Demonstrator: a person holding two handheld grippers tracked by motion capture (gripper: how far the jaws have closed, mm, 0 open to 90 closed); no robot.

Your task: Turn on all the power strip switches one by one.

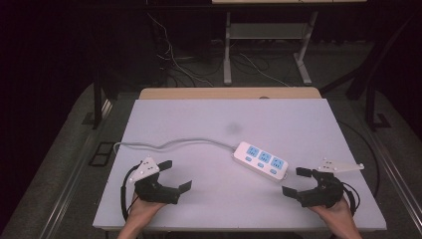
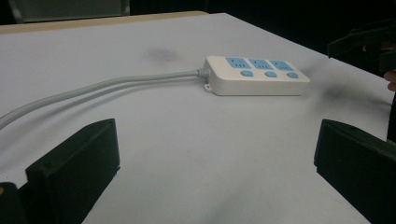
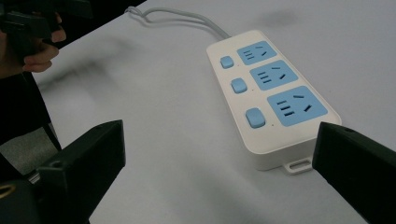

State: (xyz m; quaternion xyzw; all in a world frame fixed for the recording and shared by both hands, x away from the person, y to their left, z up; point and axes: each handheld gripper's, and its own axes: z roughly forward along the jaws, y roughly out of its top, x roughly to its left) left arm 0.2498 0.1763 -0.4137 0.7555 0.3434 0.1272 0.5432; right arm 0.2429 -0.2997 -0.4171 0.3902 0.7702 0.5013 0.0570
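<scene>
A white power strip [image 1: 261, 160] with three blue sockets and three blue switches lies flat, right of the table's middle. Its grey cable [image 1: 169, 144] runs left and curls near the left edge. My left gripper [image 1: 175, 176] rests at the front left, open, with nothing between its jaws. My right gripper [image 1: 295, 181] sits at the front right, open and empty, just beside the strip's near end. In the left gripper view the power strip [image 2: 257, 74] lies well ahead with bare table before it. In the right gripper view the power strip [image 3: 268, 91] reaches close to the right jaw.
The white table top [image 1: 209, 119] has a wooden strip [image 1: 229, 93] along its far edge. A faint dark smudge [image 1: 232, 128] marks the surface behind the strip. Beyond the table stand a desk frame's legs [image 1: 228, 50] and loose cables [image 1: 174, 59] on the floor.
</scene>
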